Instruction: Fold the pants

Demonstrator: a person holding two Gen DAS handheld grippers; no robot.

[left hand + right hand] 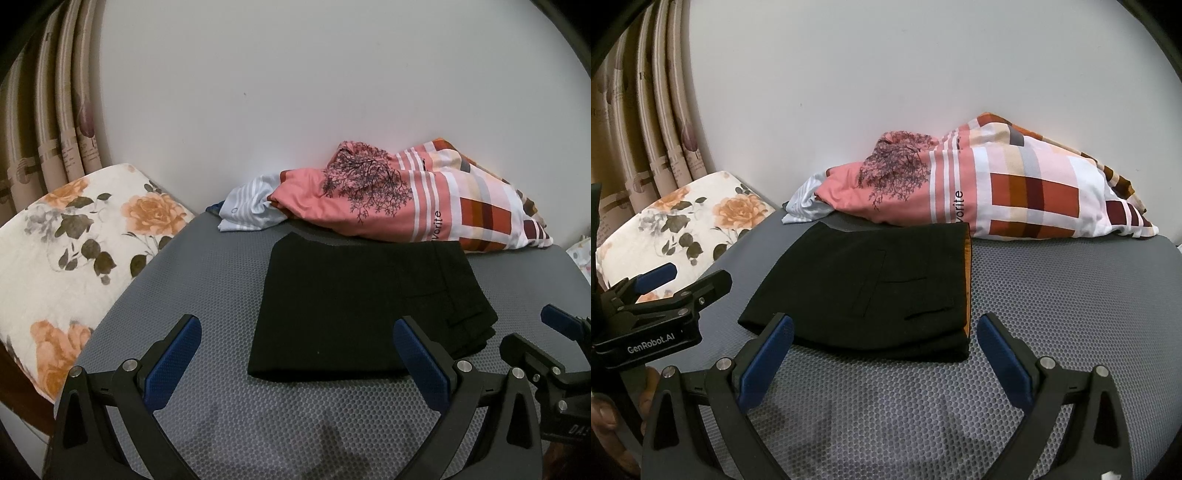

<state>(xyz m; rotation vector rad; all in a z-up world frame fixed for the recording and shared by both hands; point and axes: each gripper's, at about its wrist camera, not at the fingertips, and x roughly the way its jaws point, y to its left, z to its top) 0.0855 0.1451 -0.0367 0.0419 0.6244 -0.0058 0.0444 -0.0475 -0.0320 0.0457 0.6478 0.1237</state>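
Black pants (354,306) lie folded into a flat rectangle on the grey honeycomb mat (207,280). In the right wrist view the pants (871,284) show a back pocket and an orange lining along their right edge. My left gripper (297,350) is open and empty, just in front of the pants' near edge. My right gripper (884,349) is open and empty, also at the pants' near edge. Each gripper shows in the other's view: the right one (554,332) at the right edge, the left one (676,280) at the left edge.
A pile of pink, checked and striped clothes (399,199) lies behind the pants against the white wall. A floral cushion (74,236) sits to the left of the mat, with curtains (51,110) behind it.
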